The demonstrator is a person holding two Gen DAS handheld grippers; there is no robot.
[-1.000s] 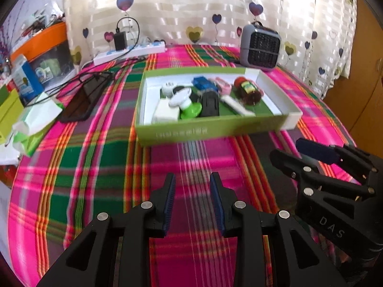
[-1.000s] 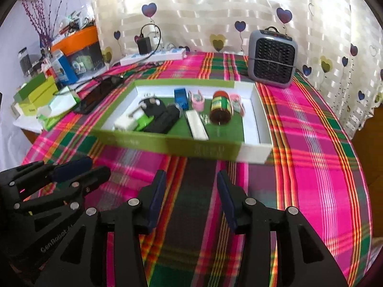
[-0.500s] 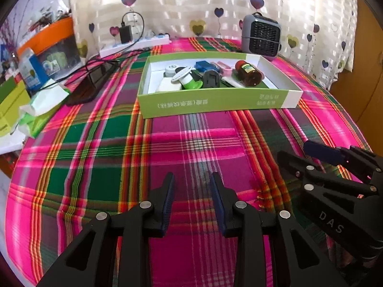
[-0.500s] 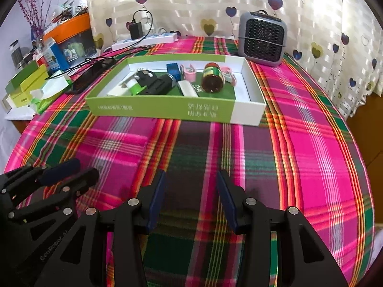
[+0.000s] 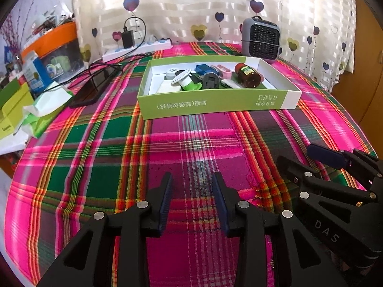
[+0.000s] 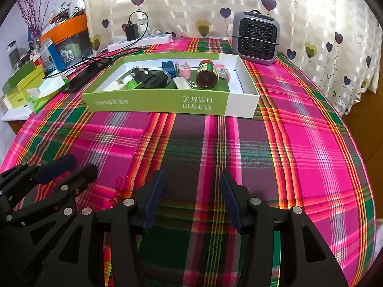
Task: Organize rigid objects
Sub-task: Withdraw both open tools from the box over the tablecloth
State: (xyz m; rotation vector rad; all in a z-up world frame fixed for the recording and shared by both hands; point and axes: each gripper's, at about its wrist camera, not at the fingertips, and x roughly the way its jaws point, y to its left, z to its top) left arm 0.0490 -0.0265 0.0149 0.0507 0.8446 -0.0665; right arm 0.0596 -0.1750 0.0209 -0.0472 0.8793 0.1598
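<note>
A green and white box stands far out on the plaid cloth. It holds several small items, among them a brown bottle, a blue block, a pink piece and a black charger. My left gripper hovers over the near cloth, jaws opening, nothing between them. My right gripper hangs beside it, jaws also opening and empty. Each gripper shows in the other's view: the right gripper, the left gripper.
A grey heater stands behind the box. A power strip with cables, a dark phone, tissue packs and boxes crowd the left edge. The round table's cloth drops off at right.
Both grippers have pulled back from the box, which now looks smaller and farther. Both pairs of jaws stand wider apart than before.
</note>
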